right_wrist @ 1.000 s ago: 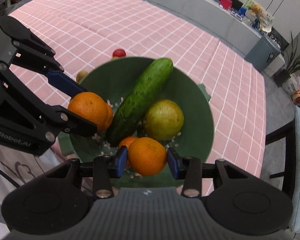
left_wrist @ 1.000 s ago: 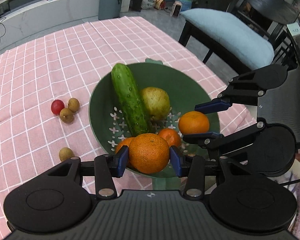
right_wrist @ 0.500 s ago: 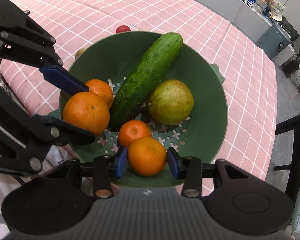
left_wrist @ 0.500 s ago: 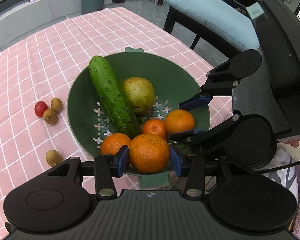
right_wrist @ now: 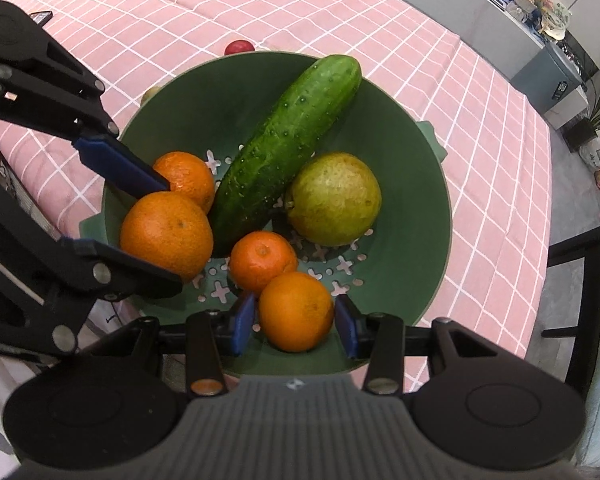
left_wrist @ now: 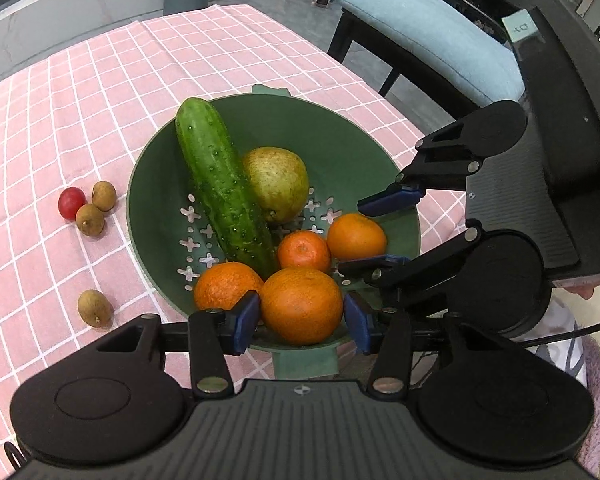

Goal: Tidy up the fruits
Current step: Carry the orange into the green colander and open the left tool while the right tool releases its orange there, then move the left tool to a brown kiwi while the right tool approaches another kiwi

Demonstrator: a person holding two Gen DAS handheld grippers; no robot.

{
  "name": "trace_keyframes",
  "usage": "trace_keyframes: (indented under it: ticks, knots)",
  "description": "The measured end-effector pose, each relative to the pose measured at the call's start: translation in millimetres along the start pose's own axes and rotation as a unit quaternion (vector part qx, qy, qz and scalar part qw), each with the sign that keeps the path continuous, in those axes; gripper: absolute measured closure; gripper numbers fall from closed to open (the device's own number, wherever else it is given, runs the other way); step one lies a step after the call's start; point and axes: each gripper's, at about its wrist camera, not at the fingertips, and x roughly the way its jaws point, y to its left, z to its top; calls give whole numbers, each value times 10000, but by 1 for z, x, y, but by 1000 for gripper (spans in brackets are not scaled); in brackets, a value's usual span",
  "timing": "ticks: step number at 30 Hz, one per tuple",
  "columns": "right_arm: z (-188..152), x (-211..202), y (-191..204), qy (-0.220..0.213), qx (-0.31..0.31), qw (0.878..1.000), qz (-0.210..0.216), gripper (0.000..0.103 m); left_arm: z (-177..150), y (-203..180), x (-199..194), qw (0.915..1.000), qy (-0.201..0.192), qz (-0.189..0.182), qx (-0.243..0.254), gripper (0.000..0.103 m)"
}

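Both grippers, left (left_wrist: 301, 322) and right (right_wrist: 295, 323), were opening, releasing oranges into the colander (left_wrist: 340, 128); withdrawal followed next.

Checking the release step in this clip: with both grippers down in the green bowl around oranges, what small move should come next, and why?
Probably finish opening and lift both grippers straight up. The left gripper and right gripper each have jaws opening around an orange that already sits inside the green bowl, with gaps showing beside the pads. Three small brown fruits and a red one lie on the cloth.
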Motion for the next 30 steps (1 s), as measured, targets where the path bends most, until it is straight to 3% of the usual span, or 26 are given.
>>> trace_keyframes:
  ticks: [3, 8, 17, 30]
  knots:
    - [1, -6, 2, -56, -50, 9999, -110, 49, 0, 3, -4, 9999, -81, 27, -79, 36]
    - [2, -19, 4, -163, -62, 9996, -227, 48, 1, 5, -13, 9997, -199, 22, -108, 30]
    - [12, -50, 10, -706, 100, 9962, -509, 41, -2, 13, -49, 9982, -550, 141, -199, 29]
    - [45, -73, 44, -1798, -156, 9831, -308, 41, -21, 64, -96, 9919, -1067, 433, -541, 29]
